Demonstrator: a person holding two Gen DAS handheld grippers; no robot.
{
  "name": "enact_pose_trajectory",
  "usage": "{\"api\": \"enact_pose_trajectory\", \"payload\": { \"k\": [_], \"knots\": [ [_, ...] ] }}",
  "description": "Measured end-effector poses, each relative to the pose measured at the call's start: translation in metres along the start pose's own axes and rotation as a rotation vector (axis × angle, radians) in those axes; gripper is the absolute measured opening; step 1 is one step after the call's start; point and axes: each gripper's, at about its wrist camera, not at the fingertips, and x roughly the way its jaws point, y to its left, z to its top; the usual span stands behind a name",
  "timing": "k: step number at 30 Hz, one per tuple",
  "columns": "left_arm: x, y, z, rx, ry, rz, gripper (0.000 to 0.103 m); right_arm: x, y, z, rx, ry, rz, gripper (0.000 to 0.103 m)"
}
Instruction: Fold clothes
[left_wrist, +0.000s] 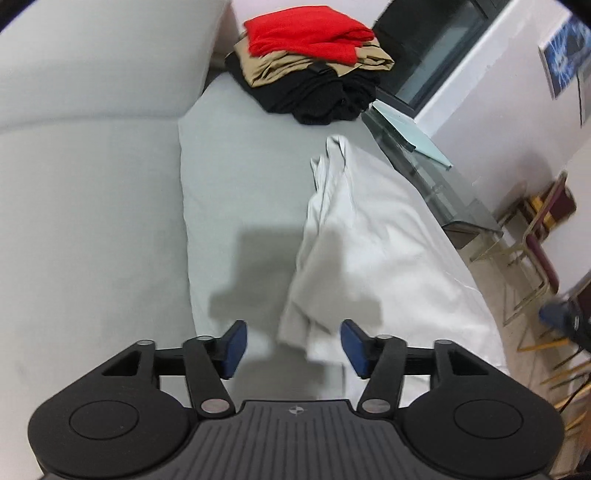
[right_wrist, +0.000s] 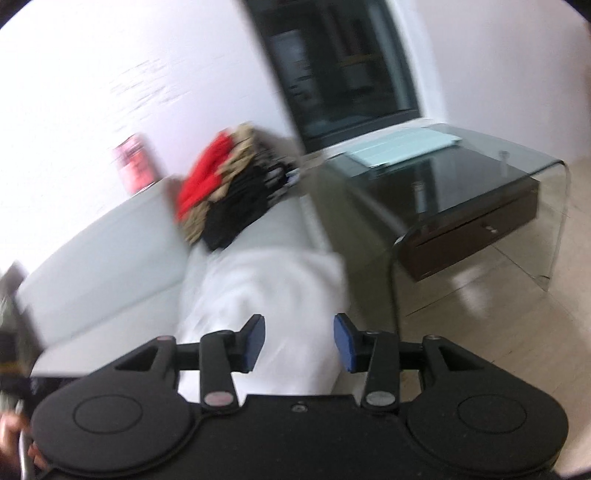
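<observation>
A white garment (left_wrist: 365, 251) lies folded lengthwise on the pale sofa seat (left_wrist: 236, 177), reaching toward the seat's front edge. My left gripper (left_wrist: 293, 347) hovers above the garment's near end, open, nothing between its blue pads. In the blurred right wrist view the same white garment (right_wrist: 273, 288) lies below my right gripper (right_wrist: 299, 341), which is open and holds nothing. A stack of folded clothes (left_wrist: 314, 62), red on tan on black, sits at the far end of the seat, seen too as the stack (right_wrist: 229, 188) in the right wrist view.
The sofa backrest (left_wrist: 85, 155) runs along the left. A glass side table (right_wrist: 461, 192) with a pale sheet of paper on it stands to the right of the sofa. Chair frames (left_wrist: 535, 254) stand on the floor at right. A pink can (right_wrist: 135, 166) rests behind the sofa.
</observation>
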Motion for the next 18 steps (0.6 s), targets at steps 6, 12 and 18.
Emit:
{"api": "enact_pose_trajectory", "payload": {
  "k": [6, 12, 18],
  "knots": [
    [0.031, 0.034, -0.011, -0.371, 0.053, -0.083, 0.06, 0.005, 0.033, -0.029, -0.018, 0.046, 0.046, 0.041],
    [0.036, 0.033, -0.006, -0.349, 0.038, -0.099, 0.067, 0.008, 0.051, -0.048, -0.163, 0.054, -0.031, 0.041],
    [0.052, 0.032, -0.002, -0.332, 0.067, -0.149, 0.068, -0.004, 0.013, -0.061, 0.242, 0.054, 0.151, 0.041]
  ]
}}
